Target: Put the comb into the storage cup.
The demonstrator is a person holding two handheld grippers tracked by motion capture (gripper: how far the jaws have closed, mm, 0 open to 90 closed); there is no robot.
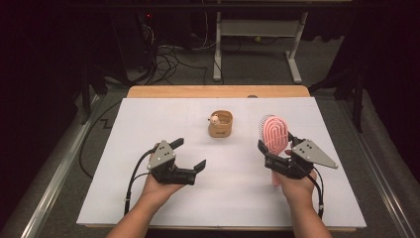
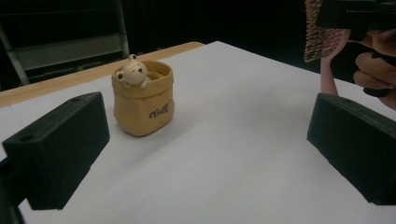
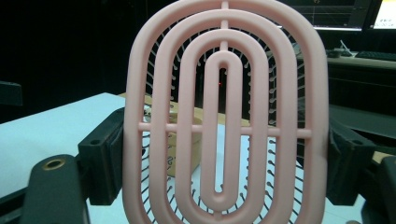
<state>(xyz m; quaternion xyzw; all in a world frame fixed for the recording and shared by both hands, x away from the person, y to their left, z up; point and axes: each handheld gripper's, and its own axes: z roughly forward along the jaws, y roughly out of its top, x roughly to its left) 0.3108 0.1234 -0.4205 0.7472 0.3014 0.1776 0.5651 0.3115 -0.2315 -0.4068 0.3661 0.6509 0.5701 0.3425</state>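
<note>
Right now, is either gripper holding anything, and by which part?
The right gripper clamps the pink oval vented hairbrush by the sides of its head; the left gripper is open, empty.

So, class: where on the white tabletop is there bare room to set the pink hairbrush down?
Bare white table lies left of the tan pot, and between the left gripper and right gripper. The only crowded spot is around the hairbrush, held upright.

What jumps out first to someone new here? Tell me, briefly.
The pink hairbrush, held upright off the table in the right gripper, its oval ribbed back looming in the right gripper view. Next, the tan pouch-shaped pot with a small bear figure peeking over its rim, at the middle of the white table. The left gripper hovers open near it.
</note>
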